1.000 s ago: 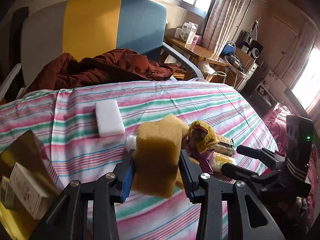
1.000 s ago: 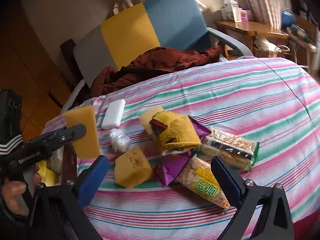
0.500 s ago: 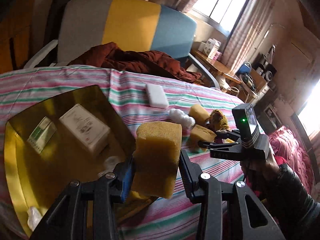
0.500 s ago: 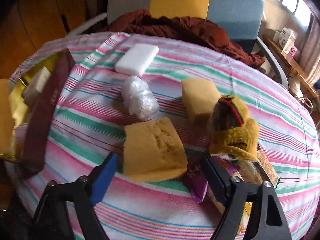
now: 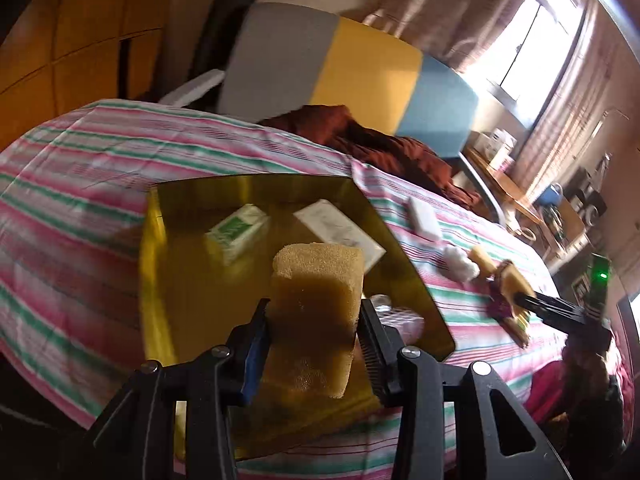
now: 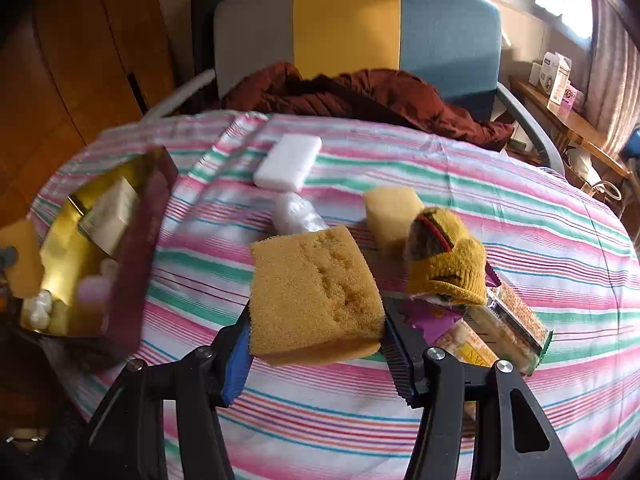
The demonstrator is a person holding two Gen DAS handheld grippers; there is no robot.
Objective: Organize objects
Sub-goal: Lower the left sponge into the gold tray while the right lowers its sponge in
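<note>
Quickly, left to right. Left wrist view: gold tray (image 5: 168,280) fills the middle-left of the frame, sitting on the striped tablecloth (image 5: 72,208). A green-and-white carton (image 5: 236,230) and a white box (image 5: 340,232) lie in its upper part. Left gripper (image 5: 314,344) at lower centre is clamped on a tall brown sponge (image 5: 316,312), both pads pressing its sides, sponge held upright above the tray's near part. Right of the tray: white bar (image 5: 424,218) on the cloth, then a crinkled plastic bundle (image 5: 460,262), all blurred. Far right, the other gripper's black body with a green light.

Right wrist view: tray at far left edge, dark red wall facing the table's middle, small white and pink items in its near end, too blurred to name. Upper centre, white bar (image 6: 288,162); just below it the plastic bundle (image 6: 298,214). Lower centre, right gripper (image 6: 316,346) jaws have just been closing and now press both sides of a flat yellow sponge (image 6: 316,292), which looks raised off the cloth. Right of it a paler sponge block (image 6: 390,216), touching a yellow knit glove (image 6: 444,268). Lower right, a purple wrapper (image 6: 428,314) under the glove and clear snack packs (image 6: 508,328) beside it.
</note>
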